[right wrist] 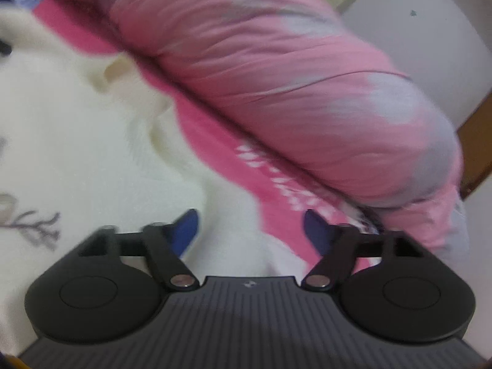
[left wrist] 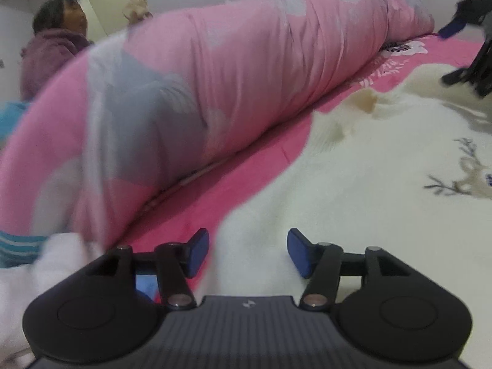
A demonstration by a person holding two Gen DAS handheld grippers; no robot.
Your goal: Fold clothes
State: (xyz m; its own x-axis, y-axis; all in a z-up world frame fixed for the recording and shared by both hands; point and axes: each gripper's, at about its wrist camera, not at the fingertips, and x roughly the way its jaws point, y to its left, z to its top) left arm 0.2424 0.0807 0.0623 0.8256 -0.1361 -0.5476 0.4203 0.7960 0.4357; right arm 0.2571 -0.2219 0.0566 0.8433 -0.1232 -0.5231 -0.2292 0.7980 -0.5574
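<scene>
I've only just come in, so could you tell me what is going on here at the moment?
Someone is working over a bed with two handheld tongs to fold clothes. A fluffy white garment with a grey deer motif lies spread on the pink bedsheet, beside a rolled pink quilt. The left tongs and the right tongs are both open above the garment's edge, holding nothing. Another person in a purple top is beyond the quilt. Both views are blurred.

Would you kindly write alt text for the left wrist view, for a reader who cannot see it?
The left tongs hang open, blue pads apart, over a fluffy white garment with a grey deer motif, spread on a pink bedsheet. A rolled pink quilt lies behind, a person in purple sits far left, and the right tongs show at the right edge.
</scene>
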